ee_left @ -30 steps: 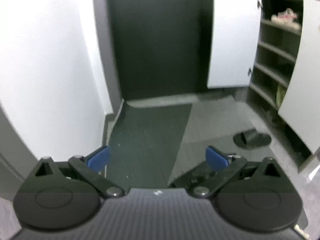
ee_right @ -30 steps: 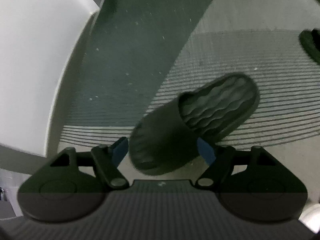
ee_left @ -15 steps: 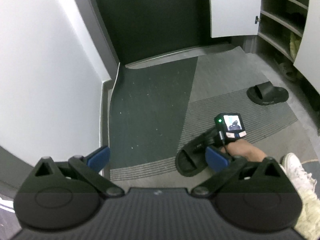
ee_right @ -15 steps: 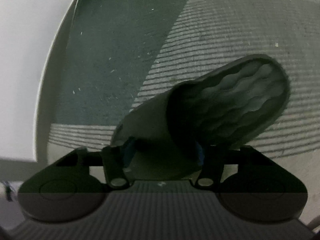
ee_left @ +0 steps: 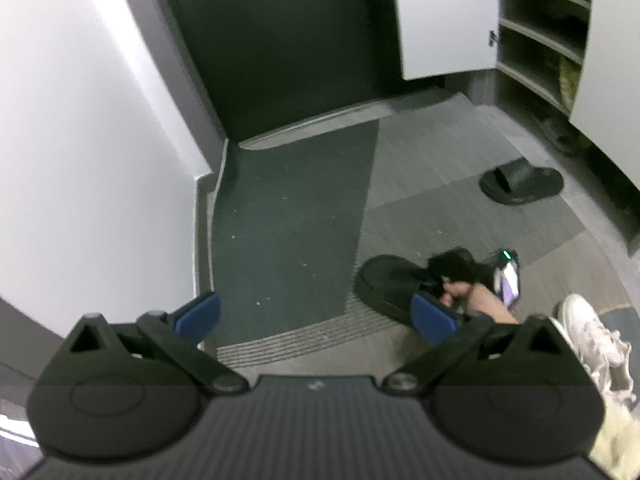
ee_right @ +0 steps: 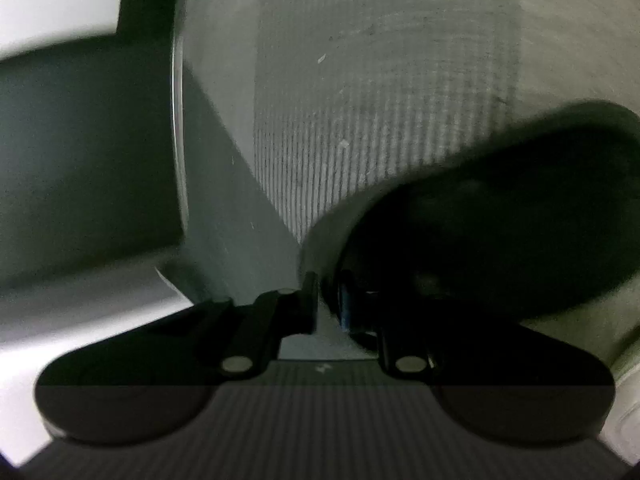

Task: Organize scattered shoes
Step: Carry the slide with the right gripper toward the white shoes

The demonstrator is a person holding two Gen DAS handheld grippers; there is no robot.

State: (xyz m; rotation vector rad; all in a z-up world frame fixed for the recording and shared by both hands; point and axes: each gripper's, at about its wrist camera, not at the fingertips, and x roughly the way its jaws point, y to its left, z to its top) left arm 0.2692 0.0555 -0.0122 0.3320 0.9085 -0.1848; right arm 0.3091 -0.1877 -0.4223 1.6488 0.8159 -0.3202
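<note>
Since a second ago your right gripper (ee_right: pixel 328 300) has rolled over and pinched down on the near black slide (ee_right: pixel 500 216); its jaws are now pressed together on the slide's strap edge. The slide's long axis is running up and right from those fingertips. Your left gripper (ee_left: pixel 316 316) is hanging spread and empty. The second slide (ee_left: pixel 520 186) is lying well beyond, ahead-right of it, toward the open shoe cabinet (ee_left: pixel 540 40).

Right hand-held gripper (ee_right: pixel 328 300) tilts downward, jaws nearly together; left hand-held gripper (ee_left: pixel 316 316) hangs with jaws wide apart
</note>
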